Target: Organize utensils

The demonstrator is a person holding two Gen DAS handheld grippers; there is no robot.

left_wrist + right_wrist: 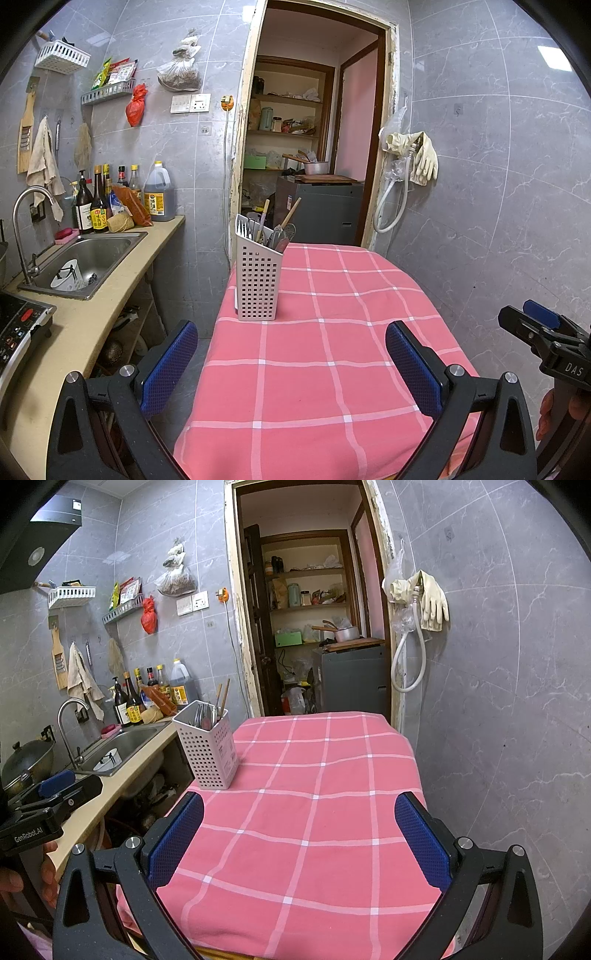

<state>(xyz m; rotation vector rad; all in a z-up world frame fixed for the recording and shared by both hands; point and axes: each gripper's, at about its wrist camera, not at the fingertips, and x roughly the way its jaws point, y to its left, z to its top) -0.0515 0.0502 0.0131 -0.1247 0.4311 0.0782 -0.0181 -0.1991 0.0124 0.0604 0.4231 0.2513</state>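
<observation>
Utensils (pixel 275 230) are all sitting upright in the white perforated holder (pixel 256 280), which is standing at the far left corner of the table (pixel 332 332), close to the cloth's edge. I'm counting wooden handles, likely chopsticks, plus some metal pieces; exact types are hard to call since they're small and bunched in both views.

Nothing loose is showing on the pink checked cloth (pixel 314 812) in either view. So the sorting is looking done or nearly done; if anything is left, it's outside these frames or it's a tidy-up inside the holder. The sink (pixel 92 258) is holding a white cup-like item, but I'm not treating that as part of the job.

Left claw (pixel 291 365): spread wide, blue pads (pixel 170 365) well apart, gripping nothing, touching nothing, hanging over the near end of the table and pointing at the holder.

Right claw (pixel 299 845): same story, released wide, pads (pixel 421 842) empty, hovering over the cloth with the holder (pixel 208 751) ahead and to its left, well apart from it.

Each claw is also showing at the edge of the other's camera, so they're running side by side.
</observation>
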